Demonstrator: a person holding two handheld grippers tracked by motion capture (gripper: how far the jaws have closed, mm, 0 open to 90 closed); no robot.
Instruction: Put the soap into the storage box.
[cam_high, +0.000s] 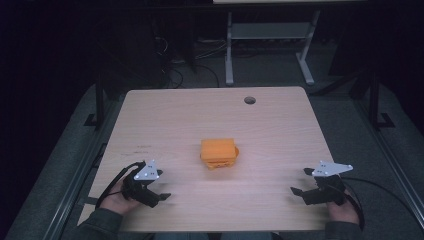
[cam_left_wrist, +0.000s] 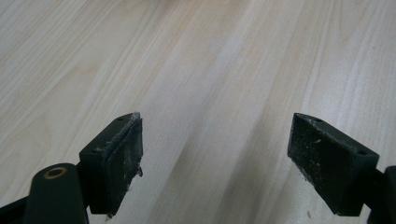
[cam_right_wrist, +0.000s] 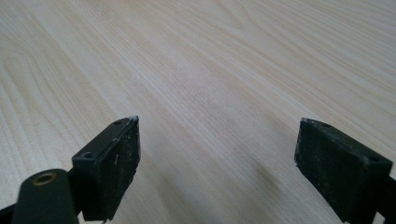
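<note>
An orange, box-shaped object (cam_high: 218, 153) sits near the middle of the light wooden table (cam_high: 210, 115); its lower part looks ridged. My left gripper (cam_high: 161, 185) rests at the near left, held in a hand, its jaws open and pointing right toward the table's middle. My right gripper (cam_high: 301, 181) rests at the near right, open, pointing left. Both stand well short of the orange object. In the left gripper view the left gripper (cam_left_wrist: 215, 154) has only bare wood between its worn pads (cam_left_wrist: 123, 158). The right gripper (cam_right_wrist: 217, 158) likewise has bare wood between its jaws.
A round cable hole (cam_high: 249, 100) lies at the table's far right. Faint dark scuffs (cam_high: 137, 148) mark the wood at the left. Beyond the far edge stand a white desk frame (cam_high: 270, 45) and cables on a dark floor. Metal rails run along both table sides.
</note>
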